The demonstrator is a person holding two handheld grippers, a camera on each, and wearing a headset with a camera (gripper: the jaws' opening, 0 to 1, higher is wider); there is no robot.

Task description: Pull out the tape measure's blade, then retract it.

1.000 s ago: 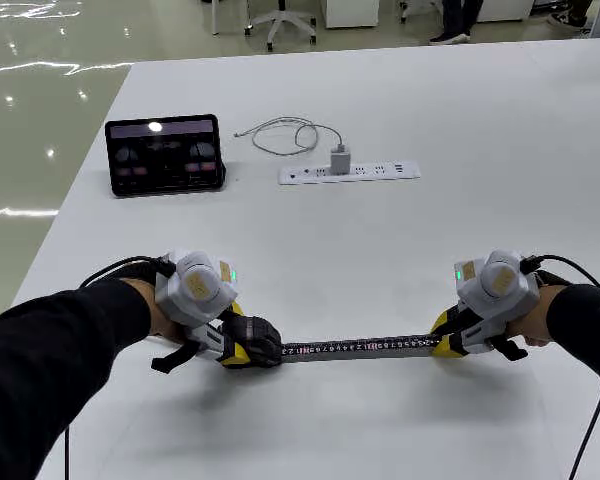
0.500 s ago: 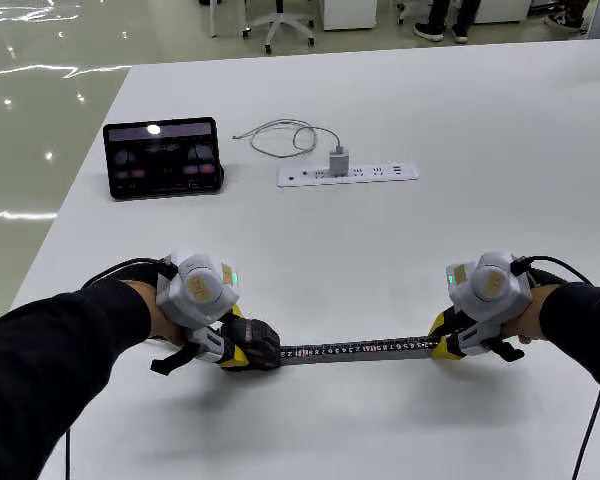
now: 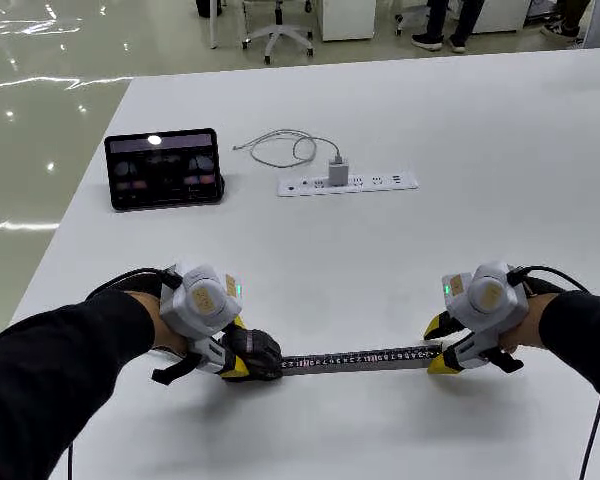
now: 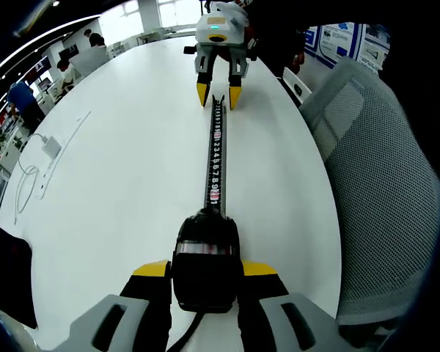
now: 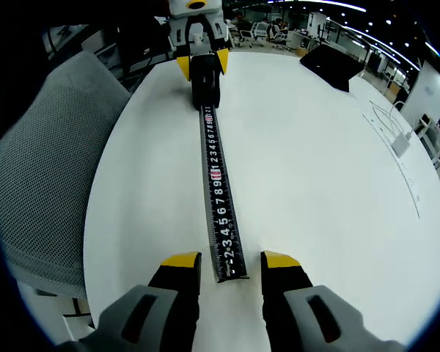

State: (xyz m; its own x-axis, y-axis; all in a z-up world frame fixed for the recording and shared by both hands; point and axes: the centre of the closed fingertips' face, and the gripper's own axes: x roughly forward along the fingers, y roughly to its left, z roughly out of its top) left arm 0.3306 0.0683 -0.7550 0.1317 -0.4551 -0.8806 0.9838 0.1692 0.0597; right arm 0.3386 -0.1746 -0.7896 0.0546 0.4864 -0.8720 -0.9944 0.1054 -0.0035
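I hold two tongs with one tape measure [image 3: 258, 352] between them on the white table [image 3: 430, 110]. My left gripper [image 3: 242, 358] pinches its black case [image 4: 207, 257], jaws pressed on both sides. The one blade [image 5: 218, 183] lies flat, pulled out toward my right gripper [image 5: 231, 260], whose yellow tips stand spread, one on each side of the blade's end without squeezing it. Beyond the blade, well apart from it, lie one tablet [image 3: 164, 167], one power strip [image 3: 370, 181] carrying one charger [image 3: 338, 166], and one looped cable [image 3: 280, 145]. One mesh chair [image 4: 381, 169] stands at the table's near edge.
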